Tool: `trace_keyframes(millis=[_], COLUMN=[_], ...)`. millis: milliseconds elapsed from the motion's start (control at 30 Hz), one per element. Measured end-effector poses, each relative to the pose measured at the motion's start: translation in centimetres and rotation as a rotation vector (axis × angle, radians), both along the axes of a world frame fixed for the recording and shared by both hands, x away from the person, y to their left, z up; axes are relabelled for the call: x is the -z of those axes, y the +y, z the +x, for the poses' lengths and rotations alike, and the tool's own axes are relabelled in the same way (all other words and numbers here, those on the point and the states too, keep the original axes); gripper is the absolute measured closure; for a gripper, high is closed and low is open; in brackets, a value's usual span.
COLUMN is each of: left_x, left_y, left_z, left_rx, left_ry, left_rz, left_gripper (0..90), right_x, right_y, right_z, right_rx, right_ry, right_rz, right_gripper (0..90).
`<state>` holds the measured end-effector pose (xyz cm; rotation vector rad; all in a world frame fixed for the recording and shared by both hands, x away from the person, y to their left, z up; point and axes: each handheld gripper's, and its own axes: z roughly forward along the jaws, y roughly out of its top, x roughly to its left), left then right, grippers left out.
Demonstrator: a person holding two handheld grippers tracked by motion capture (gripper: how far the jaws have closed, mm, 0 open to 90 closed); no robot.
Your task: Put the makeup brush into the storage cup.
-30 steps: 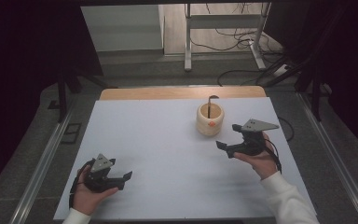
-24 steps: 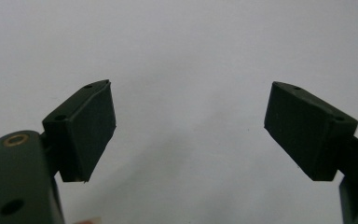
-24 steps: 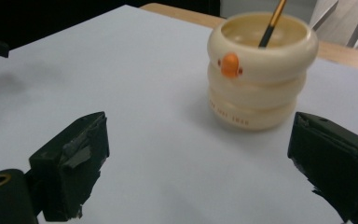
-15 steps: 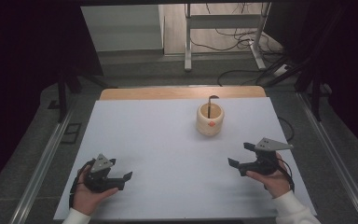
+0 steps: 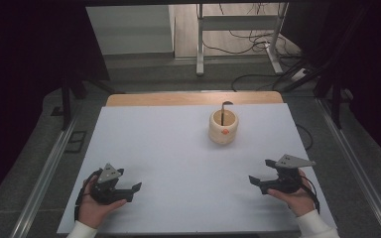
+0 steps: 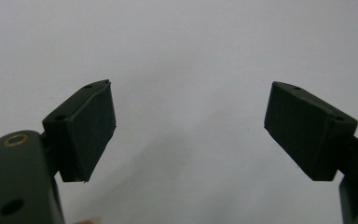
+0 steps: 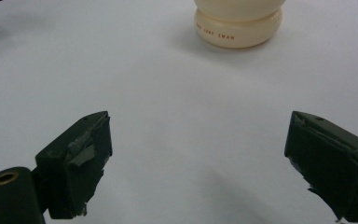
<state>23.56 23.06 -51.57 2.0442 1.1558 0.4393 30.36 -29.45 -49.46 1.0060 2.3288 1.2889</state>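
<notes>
Right tool (image 5: 264, 173) now farther back from cream cup (image 5: 223, 127)

White table (image 5: 178, 148) with a wooden strip along its far edge; on it, right of centre, one cream cup (image 5: 223, 127) holding a dark hooked tool (image 5: 222, 111).

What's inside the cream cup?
A dark bent-topped tool stands in the cream cup, its hooked end poking above the rim. The cup wall hides its lower end and anything else at the bottom.
</notes>
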Motion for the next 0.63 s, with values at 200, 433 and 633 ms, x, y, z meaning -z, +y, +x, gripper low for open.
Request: trace_keyframes(millis=[200,433,633], left_x=[0.07,0.12,0.11], left_y=[0.08,0.04,0.12], left_z=[0.08,0.23,0.34], left_rx=[-0.007,-0.013,-0.023], left_ry=[0.002,0.005,0.006], left_rz=[0.001,-0.004,-0.012], left_gripper=[17.0,16.9,16.9], right_x=[-0.08,-0.13,-0.13], right_y=[-0.05,-0.12,-0.33], right_z=[0.06,0.15,0.33], right_rx=[0.001,-0.004,0.011], right_ry=[-0.008,-0.014,-0.024], right_rz=[0.002,0.006,0.011], right_gripper=[8.0,8.5,8.4])
